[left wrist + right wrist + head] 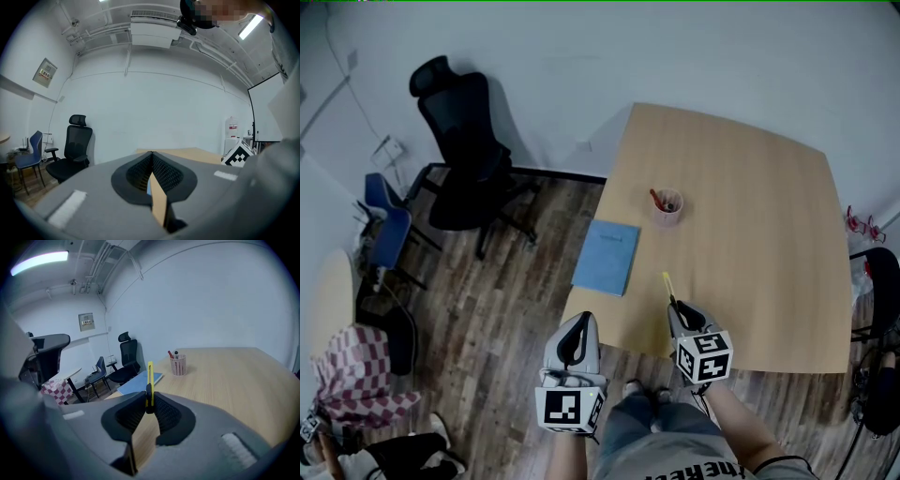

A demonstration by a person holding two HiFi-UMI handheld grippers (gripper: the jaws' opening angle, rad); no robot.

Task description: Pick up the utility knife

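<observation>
- Our right gripper (149, 401) has its jaws narrowed down on the utility knife (150, 380). The pads pinch its flat sides, which we reckon is the steadiest way to hold such a thin thing.
- The grip sits low on the body, so the yellow end pokes out ahead of the jaws, pointing toward the far side of the table (750, 216).
- As far as we can judge, the knife is up off the table, over its near edge, so the pick-up looks pretty much done.
- Our left gripper (152, 157) has its jaws together with nothing in them. It's parked on the left, just off the near edge, probably to stay out of the way.
- Further out, the pen cup (667, 205) stands mid-table and the blue notebook (607, 256) lies at the left edge, both well apart from the knife.
</observation>
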